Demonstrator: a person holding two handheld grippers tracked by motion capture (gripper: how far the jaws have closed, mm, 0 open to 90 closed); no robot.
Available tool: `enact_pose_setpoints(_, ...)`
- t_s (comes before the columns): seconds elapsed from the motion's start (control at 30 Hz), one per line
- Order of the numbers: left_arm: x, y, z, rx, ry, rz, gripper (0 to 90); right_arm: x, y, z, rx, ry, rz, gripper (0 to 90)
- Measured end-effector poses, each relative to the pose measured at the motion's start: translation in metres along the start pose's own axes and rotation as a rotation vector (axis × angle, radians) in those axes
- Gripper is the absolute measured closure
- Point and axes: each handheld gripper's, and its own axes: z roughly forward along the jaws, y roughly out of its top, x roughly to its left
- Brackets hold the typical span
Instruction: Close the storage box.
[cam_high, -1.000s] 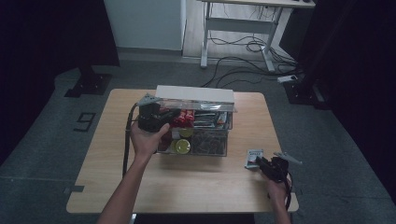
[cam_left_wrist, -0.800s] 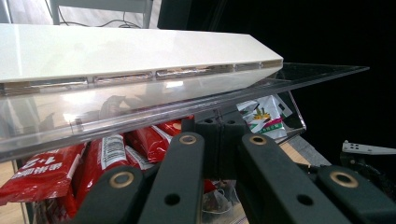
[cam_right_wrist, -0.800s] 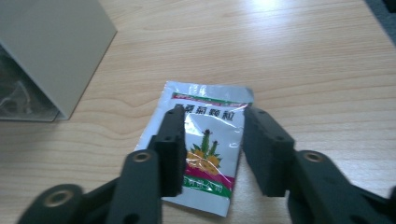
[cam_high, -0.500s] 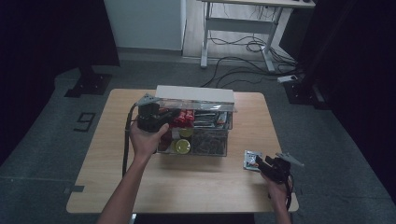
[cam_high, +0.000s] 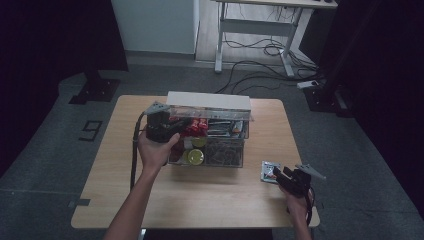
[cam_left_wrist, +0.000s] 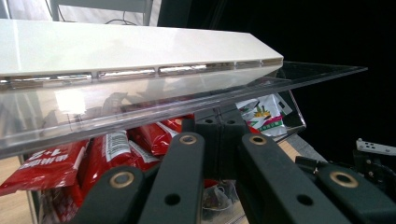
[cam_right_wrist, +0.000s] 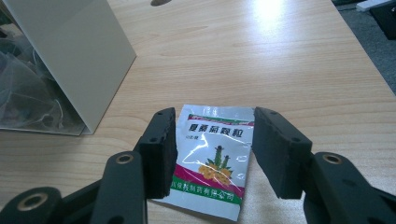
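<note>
With my left gripper (cam_high: 167, 125) shut on the box lid (cam_left_wrist: 140, 79), my right gripper (cam_right_wrist: 212, 154) stood half-open astride the sachet (cam_right_wrist: 212, 161), lying ungrasped on the surface (cam_right_wrist: 280, 60), boxing still ahead.

Glossy foil sachet (cam_right_wrist: 212, 156) on matt pale wooden table (cam_right_wrist: 280, 60)

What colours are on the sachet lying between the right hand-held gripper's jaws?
White sachet with green and red bands and a yellow plant picture; clearest in the right gripper view.

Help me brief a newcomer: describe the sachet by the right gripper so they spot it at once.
On the wooden table, look right of the clear box. The sachet lies flat between the right gripper's fingers, alone, outside the box: white, green-edged, with a plant picture.
</note>
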Motion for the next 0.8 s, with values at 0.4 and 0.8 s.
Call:
enact_pose_setpoints(0.4,0.002,-0.003,-0.003,0.010,-0.001,-0.001,90.0,0.000,0.000,-0.001,0.007,0.031,0.018,50.8)
enact_pose_setpoints(0.8,0.005,-0.006,-0.012,0.013,0.003,-0.002,90.0,-0.001,0.000,-0.001,0.015,0.033,0.020,51.0)
